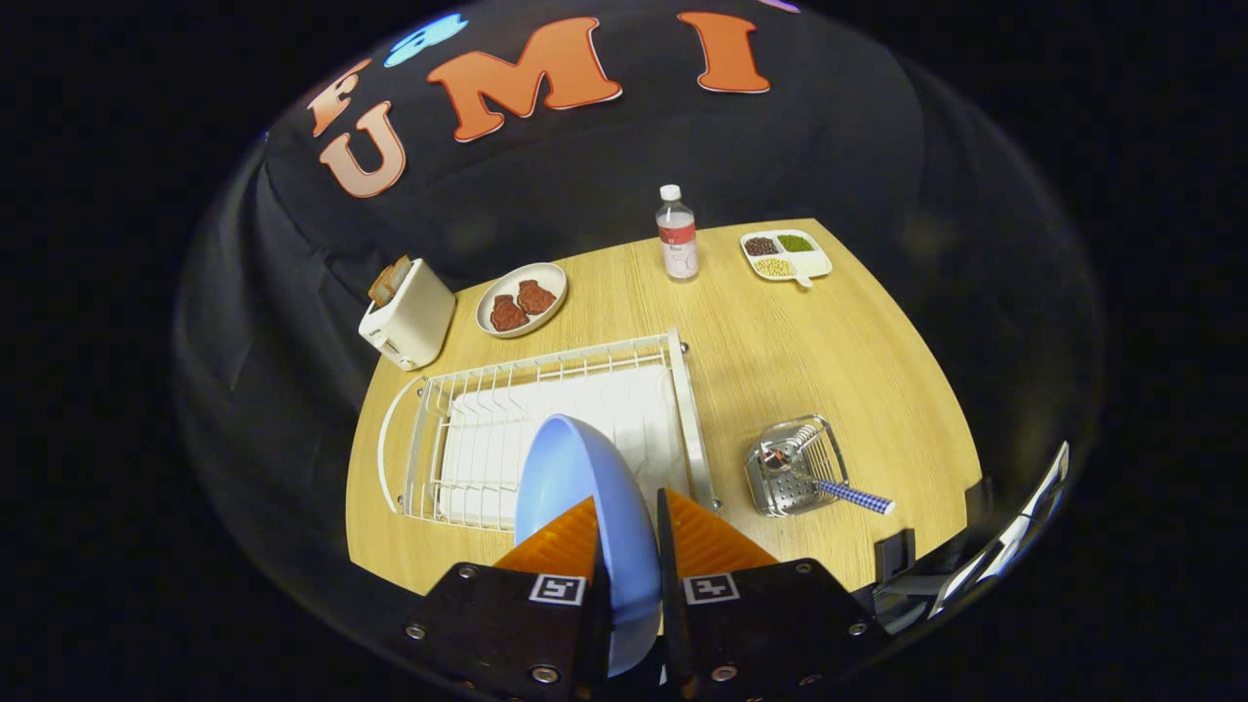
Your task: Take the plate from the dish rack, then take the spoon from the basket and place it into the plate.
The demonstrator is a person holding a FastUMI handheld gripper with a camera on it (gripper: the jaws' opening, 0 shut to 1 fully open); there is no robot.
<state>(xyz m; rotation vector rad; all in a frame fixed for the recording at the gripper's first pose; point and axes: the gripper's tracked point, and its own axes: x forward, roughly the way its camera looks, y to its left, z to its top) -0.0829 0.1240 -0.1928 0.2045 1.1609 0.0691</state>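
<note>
Plate [575, 487], pale blue, is standing on edge right between the fingers, and the gripper [629, 546] is pinching its rim, one finger on each face! It hangs above the white dish rack [546, 429], clear of the wires as far as I can tell. It looks rigid and fairly light, probably smooth and a bit slick, so a bite well down on the rim is the place to hold, and any tilt could let it swing. Off to the right, the metal basket [795, 468] sits on the wooden table [799, 351] with the spoon [829, 485] lying in it, checked handle poking out. Further back: toaster [408, 312], bottle [677, 236].
</note>
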